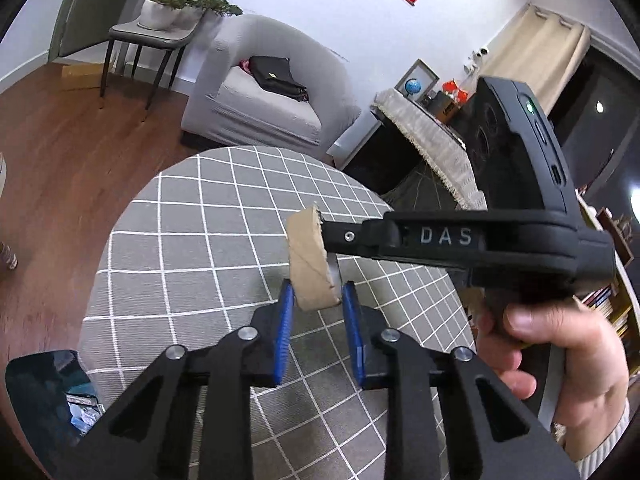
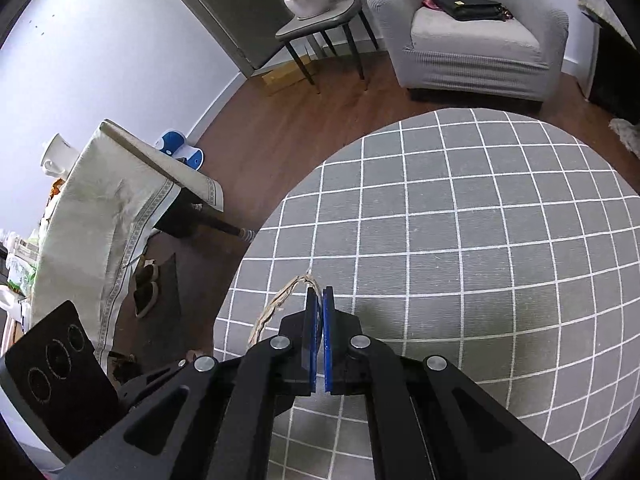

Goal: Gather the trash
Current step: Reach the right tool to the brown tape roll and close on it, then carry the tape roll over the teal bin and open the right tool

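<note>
**Holding a flattened cardboard tube over the checked rug**

Pinching the upper end of a flattened cardboard tube [image 1: 310, 258], the right hand-held gripper [image 1: 326, 236] reaches in from the right of the left wrist view, above the grey checked rug [image 1: 208, 240]. The tube hangs with its lower end between the blue pads [image 1: 283, 332] of the left hand-held gripper [image 1: 318, 300], which stand apart; whether either pad touches the cardboard cannot be told. A hand [image 1: 552, 356] grips the right tool's handle. Beyond the rug sit a grey armchair [image 1: 272, 92] carrying a black bag [image 1: 278, 76], and a chair [image 1: 160, 28] bearing potted plants [image 1: 192, 0]. At the rug's lower left edge is a dark bin [image 1: 44, 392] with scraps inside.

From the right wrist view, the right hand-held gripper [image 2: 318, 292] has its blue pads [image 2: 309, 336] nearly together, clamped on the cardboard, seen edge-on as a torn, curving brown rim [image 2: 280, 300] running left of the pads. The rug [image 2: 480, 240] fills the space beneath. Left of the rug stands a table [image 2: 120, 184] draped in a pale cloth; the armchair [image 2: 472, 32] lies beyond the rug.
</note>
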{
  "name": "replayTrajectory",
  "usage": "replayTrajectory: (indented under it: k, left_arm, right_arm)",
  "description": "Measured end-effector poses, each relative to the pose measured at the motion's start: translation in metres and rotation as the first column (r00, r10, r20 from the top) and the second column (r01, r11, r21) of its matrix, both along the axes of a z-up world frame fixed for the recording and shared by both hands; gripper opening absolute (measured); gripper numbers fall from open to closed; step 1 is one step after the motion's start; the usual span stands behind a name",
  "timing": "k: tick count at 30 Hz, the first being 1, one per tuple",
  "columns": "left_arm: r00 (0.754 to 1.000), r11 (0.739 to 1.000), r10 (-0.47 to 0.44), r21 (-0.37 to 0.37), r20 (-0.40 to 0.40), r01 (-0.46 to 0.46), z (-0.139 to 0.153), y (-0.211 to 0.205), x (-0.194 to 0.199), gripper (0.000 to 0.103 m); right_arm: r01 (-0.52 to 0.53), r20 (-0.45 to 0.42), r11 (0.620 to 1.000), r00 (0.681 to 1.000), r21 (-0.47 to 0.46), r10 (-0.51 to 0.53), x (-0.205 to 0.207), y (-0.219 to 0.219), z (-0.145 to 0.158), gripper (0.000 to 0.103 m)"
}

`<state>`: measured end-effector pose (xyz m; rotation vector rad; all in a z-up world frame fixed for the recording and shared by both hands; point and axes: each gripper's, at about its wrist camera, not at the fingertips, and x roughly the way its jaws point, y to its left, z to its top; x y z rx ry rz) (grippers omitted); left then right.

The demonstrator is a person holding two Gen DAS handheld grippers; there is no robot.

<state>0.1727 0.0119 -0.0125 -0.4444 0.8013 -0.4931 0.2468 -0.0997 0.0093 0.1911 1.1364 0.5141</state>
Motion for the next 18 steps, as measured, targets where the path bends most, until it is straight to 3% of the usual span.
replayTrajectory:
  k: [11,18]
  left_arm:
    - [0.999,0.998,0.039,-0.050,0.020,-0.038,0.021,0.037,-0.016,0.025]
    - [0.997,0.998,0.054,-0.041,0.047,-0.052,0.032,0.070,-0.035,0.024]
  right_arm:
    - [-0.008,0.040,1.000,0.999,0.005,0.007,-0.018,0.034,0.024,0.002]
    - [-0.030,0.059,0.999,0.998,-0.014,0.030,-0.030,0.066,0.037,0.002]
